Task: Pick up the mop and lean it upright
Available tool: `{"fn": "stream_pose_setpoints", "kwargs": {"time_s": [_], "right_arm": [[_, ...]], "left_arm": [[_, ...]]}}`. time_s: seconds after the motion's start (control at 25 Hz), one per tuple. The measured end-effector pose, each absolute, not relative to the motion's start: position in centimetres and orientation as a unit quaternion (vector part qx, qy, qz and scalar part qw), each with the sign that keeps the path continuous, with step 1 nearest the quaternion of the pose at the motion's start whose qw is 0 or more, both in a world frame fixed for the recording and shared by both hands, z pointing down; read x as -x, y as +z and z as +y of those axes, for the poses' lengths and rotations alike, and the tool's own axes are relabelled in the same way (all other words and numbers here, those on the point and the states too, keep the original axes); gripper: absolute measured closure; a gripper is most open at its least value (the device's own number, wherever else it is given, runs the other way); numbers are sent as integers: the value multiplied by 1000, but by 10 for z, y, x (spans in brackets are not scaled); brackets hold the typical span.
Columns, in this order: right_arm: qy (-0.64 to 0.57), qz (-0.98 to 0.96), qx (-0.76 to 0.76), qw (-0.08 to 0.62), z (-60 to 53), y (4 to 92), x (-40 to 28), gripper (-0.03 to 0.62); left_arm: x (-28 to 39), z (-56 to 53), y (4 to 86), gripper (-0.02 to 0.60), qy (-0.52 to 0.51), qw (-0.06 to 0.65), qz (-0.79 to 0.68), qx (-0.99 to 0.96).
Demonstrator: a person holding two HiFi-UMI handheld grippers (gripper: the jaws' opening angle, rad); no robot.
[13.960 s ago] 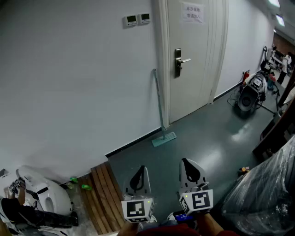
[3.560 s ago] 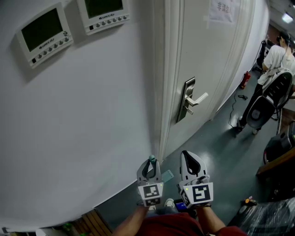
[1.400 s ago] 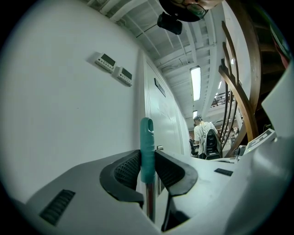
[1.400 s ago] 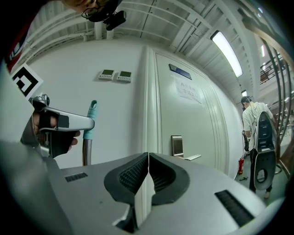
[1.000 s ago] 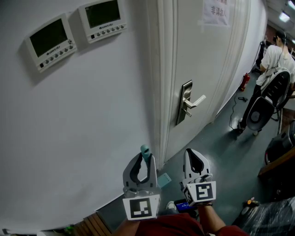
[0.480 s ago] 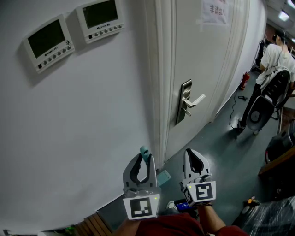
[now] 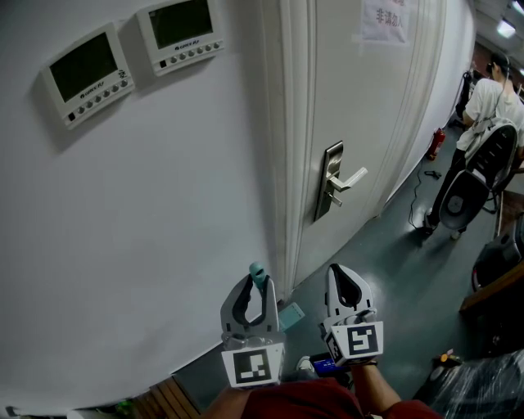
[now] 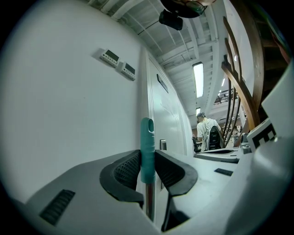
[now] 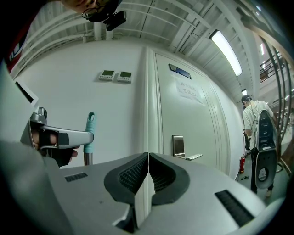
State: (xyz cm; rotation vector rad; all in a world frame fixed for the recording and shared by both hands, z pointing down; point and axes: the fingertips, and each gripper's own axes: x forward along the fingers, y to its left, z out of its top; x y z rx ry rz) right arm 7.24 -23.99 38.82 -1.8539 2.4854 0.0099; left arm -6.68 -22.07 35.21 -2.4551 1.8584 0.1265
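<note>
- The left gripper (image 8: 147,160) is clamped on the mop (image 8: 147,143) at its teal grip, with the shaft upright just beside the white wall.
- The right gripper (image 9: 148,161) is closed on nothing, beside the left one.
- The mop head (image 7: 289,316) rests on the grey floor by the door frame.
- The paper notice (image 7: 383,16) on the door carries red characters, too blurred to read.
- Print on the two wall panels (image 7: 83,72) is also illegible.
</note>
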Motion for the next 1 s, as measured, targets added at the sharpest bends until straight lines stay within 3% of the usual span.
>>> {"fn": "stream_pose_setpoints", "kwargs": {"time_s": [1.0], "right_arm": [[4, 809, 587, 16, -235, 399, -66, 576]], "left_arm": [[84, -210, 478, 472, 4, 5, 624, 781]]}}
